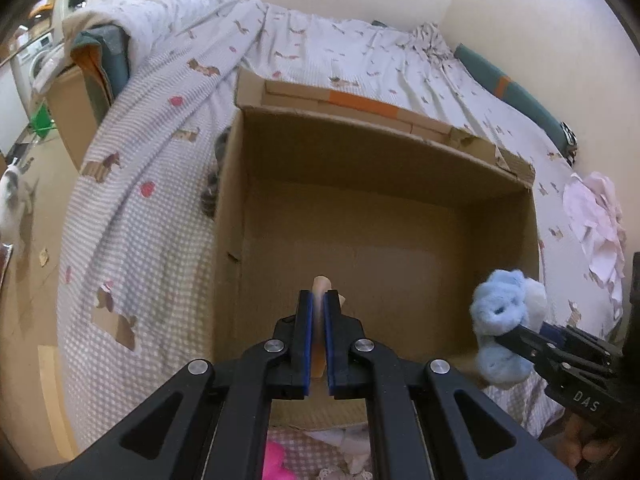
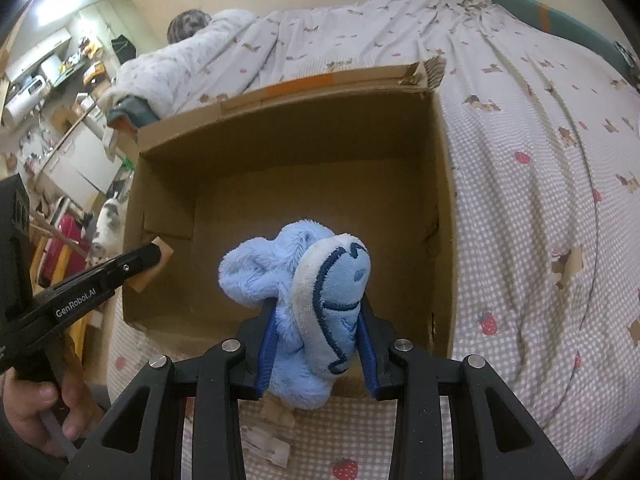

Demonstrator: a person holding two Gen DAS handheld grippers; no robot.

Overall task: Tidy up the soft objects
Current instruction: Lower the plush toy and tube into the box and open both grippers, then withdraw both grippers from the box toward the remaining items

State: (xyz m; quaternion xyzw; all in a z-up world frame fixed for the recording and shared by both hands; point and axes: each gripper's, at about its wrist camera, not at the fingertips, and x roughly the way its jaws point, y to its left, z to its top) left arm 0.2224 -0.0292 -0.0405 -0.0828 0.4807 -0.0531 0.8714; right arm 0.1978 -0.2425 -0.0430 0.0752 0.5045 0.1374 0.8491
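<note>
Left gripper (image 1: pixel 319 300) pinches a small tan, flat piece (image 1: pixel 320 285), jaws pressed nearly together on it; material unclear. It hangs over the near edge of the open cardboard box (image 1: pixel 400 152), inside the box mouth. In the right wrist view the same left gripper (image 2: pixel 154 254) comes in from the left with the tan piece (image 2: pixel 163 258) at the box's near-left corner.

Right gripper (image 2: pixel 316 320) clamps a fluffy light-blue plush toy (image 2: pixel 304 280), blue pads squeezing its sides. The toy has a paler face panel with dark-blue stitching and sits above the near edge of the cardboard box (image 2: pixel 280 120). From the left wrist view the plush toy (image 1: pixel 504 312) shows at the box's near-right corner, held by the right gripper (image 1: pixel 508 334).

Box stands on a bed, on a checked bedsheet (image 1: pixel 140 220) with dog and strawberry prints. Box bottom looks bare cardboard. An orange tape strip (image 1: pixel 364 106) lies on the far flap.

Near edge of the bed, below the grippers: something pink (image 1: pixel 274 464) and white lace-like bits (image 2: pixel 266 444), unclear.

Right side of the bed: crumpled pale pink cloth (image 1: pixel 596 224). Far left corner: bunched white quilt (image 1: pixel 160 12). Past the bed's left edge, a grey-white cat (image 2: pixel 106 224) on the floor.
</note>
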